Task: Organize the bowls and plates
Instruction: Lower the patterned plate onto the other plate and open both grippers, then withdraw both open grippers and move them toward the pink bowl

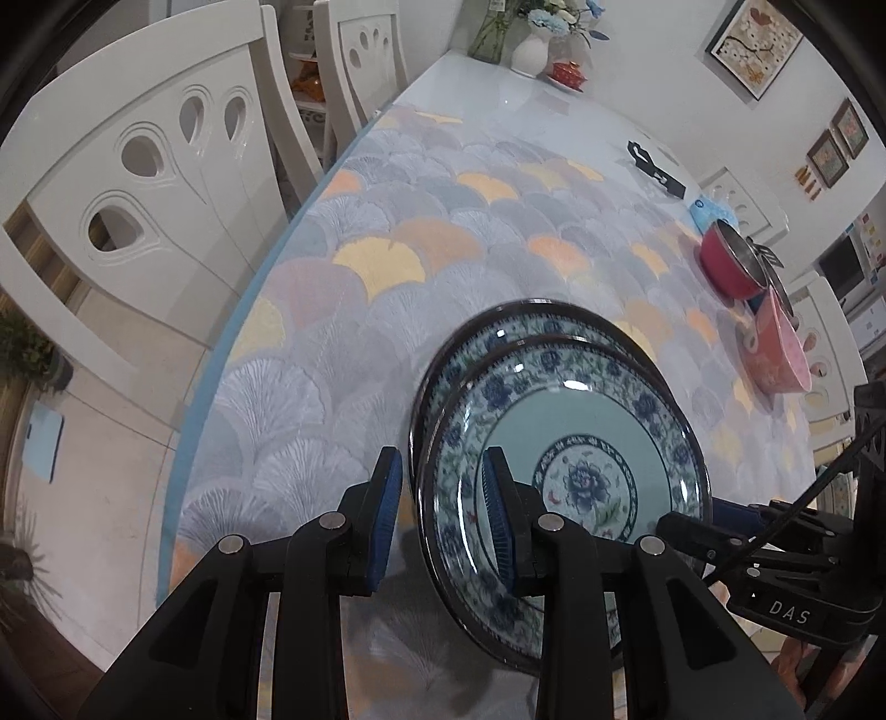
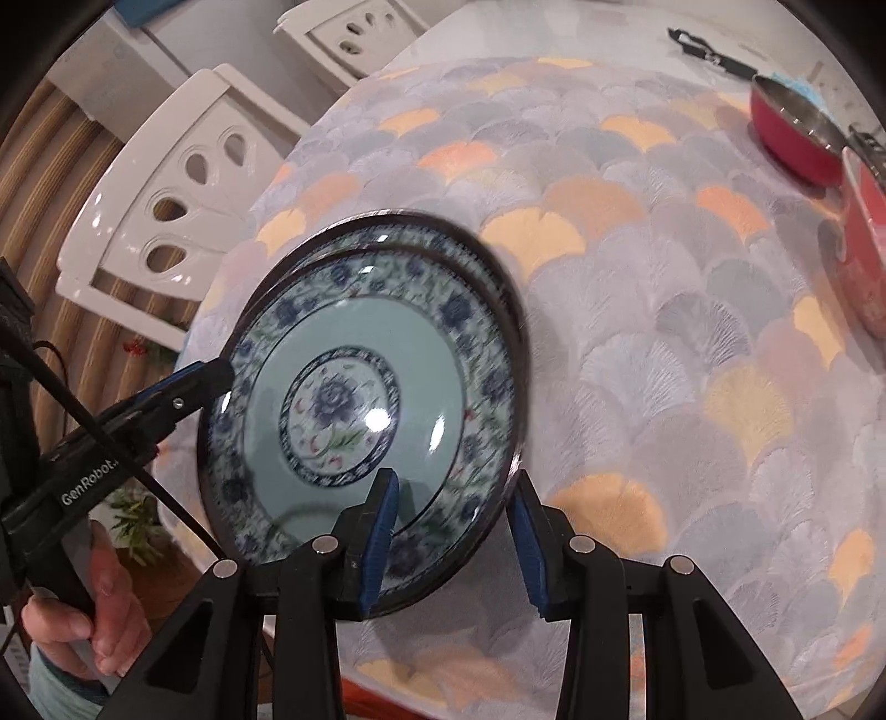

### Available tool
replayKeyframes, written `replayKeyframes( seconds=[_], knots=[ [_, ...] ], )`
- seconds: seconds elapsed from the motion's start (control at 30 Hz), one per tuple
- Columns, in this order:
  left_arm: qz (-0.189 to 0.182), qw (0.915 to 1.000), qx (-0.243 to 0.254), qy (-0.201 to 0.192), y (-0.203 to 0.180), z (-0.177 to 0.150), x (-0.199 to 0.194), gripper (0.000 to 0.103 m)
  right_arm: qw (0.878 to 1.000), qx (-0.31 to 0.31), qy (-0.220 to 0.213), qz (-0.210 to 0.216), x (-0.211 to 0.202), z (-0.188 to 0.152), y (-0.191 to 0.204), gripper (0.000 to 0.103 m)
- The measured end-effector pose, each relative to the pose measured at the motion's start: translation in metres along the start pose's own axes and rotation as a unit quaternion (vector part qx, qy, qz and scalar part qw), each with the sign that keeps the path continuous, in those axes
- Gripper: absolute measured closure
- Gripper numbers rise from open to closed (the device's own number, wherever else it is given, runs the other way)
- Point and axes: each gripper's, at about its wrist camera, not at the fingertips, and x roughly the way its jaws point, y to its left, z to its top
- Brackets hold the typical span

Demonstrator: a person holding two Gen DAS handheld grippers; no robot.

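Two blue-and-white floral plates are stacked on the table; the top plate point(image 1: 576, 476) point(image 2: 354, 410) rests in the lower plate point(image 1: 470, 343) point(image 2: 443, 238). My left gripper point(image 1: 443, 520) is open with one finger over the top plate's rim and one outside it. It also shows in the right wrist view point(image 2: 205, 376) at the plates' left edge. My right gripper point(image 2: 454, 531) is open, straddling the near rim of the stack. It also shows in the left wrist view point(image 1: 714, 520) at the plates' right edge.
A red pot point(image 1: 731, 266) point(image 2: 792, 138) and a pink bowl point(image 1: 775, 349) point(image 2: 864, 243) stand at the table's right side. A black tool point(image 1: 653, 166) lies farther back. A vase point(image 1: 531, 50) stands at the far end. White chairs point(image 1: 138, 183) point(image 2: 171, 194) line the left edge.
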Motion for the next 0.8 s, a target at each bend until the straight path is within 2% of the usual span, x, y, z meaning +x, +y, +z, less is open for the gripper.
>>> replayKeyframes(
  seconds=[0.13, 0.23, 0.37, 0.5, 0.57, 0.7, 0.8],
  knots=[
    [0.005, 1.0000, 0.001, 0.002, 0.001, 0.004, 0.000, 0.076, 1.000, 0.018, -0.010, 0.000, -0.002, 0.004, -0.006, 0.064],
    [0.006, 1.0000, 0.007, 0.003, 0.001, 0.006, -0.003, 0.076, 1.000, 0.019, 0.003, 0.007, -0.004, 0.001, -0.009, 0.064],
    [0.009, 0.9999, 0.004, 0.001, 0.005, 0.009, -0.007, 0.076, 0.999, -0.041, 0.016, -0.001, -0.020, -0.017, 0.000, 0.064],
    [0.006, 1.0000, -0.005, -0.006, 0.008, 0.016, -0.008, 0.076, 0.996, -0.078, 0.052, -0.004, -0.027, -0.030, 0.006, 0.061],
    [0.002, 1.0000, -0.005, -0.008, 0.007, 0.020, -0.007, 0.076, 0.995, -0.075, 0.070, 0.010, -0.028, -0.031, 0.005, 0.059],
    [-0.002, 0.9999, 0.003, -0.011, 0.001, 0.025, -0.008, 0.076, 0.990, -0.080, 0.113, -0.021, -0.012, -0.025, 0.008, 0.056],
    [-0.001, 0.9999, 0.008, -0.012, 0.000, 0.025, -0.008, 0.076, 0.990, -0.062, 0.127, -0.006, -0.005, -0.017, 0.008, 0.056]
  ],
)
